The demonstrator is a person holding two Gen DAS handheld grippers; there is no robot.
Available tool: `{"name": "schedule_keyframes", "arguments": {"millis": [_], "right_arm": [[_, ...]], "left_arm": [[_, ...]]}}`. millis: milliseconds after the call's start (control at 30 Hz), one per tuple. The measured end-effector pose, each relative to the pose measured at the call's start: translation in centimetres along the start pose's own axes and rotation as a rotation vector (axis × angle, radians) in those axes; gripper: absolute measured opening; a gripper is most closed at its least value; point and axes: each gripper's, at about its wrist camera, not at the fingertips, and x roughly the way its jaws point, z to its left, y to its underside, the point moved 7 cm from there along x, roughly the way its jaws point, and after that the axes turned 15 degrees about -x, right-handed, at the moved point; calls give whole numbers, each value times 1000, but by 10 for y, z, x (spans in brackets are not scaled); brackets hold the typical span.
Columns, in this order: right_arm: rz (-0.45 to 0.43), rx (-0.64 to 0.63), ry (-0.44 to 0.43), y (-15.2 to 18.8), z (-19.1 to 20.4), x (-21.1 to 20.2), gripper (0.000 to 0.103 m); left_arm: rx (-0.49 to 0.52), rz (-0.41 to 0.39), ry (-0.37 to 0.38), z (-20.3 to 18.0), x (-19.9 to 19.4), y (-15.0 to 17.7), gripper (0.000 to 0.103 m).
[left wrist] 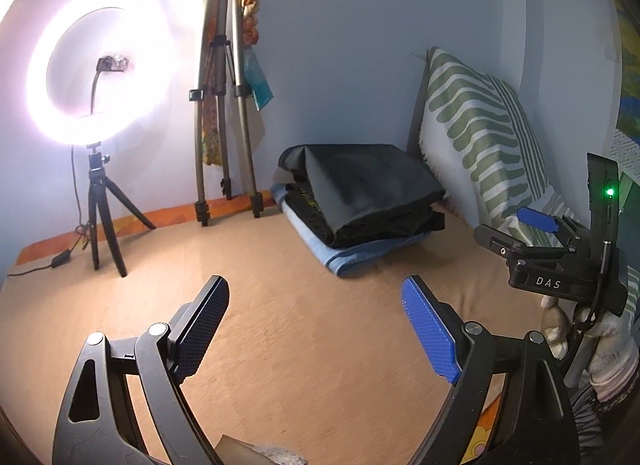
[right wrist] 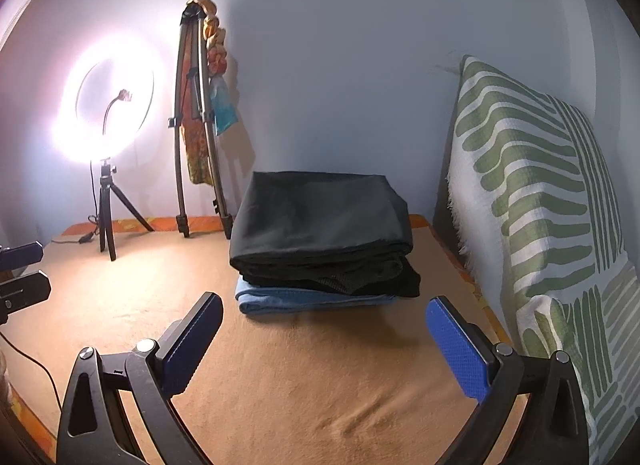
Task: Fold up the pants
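**Tan surface, stack at the back**

I see a flat surface under a tan cloth (right wrist: 320,385), with an orange patterned edge (right wrist: 132,223) showing along the wall; bed or tabletop, I cannot tell. A folded stack rests on it near the back wall: a blue piece (right wrist: 304,301) lies on the cloth, black folded pants (right wrist: 320,225) on top of it. To the left a ring light's small tripod (right wrist: 108,221) stands on the surface, its cable (left wrist: 60,259) trailing beside it. A taller tripod (right wrist: 192,125) leans at the wall between light and stack. A green-striped cushion (right wrist: 540,205) stands along the right edge.
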Motion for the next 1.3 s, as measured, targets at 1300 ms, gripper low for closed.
{"name": "schedule_keyframes", "arguments": {"millis": [1300], "right_arm": [[38, 4, -49, 9, 11, 11, 103]], "left_arm": [[29, -8, -15, 4, 0, 9, 88]]}}
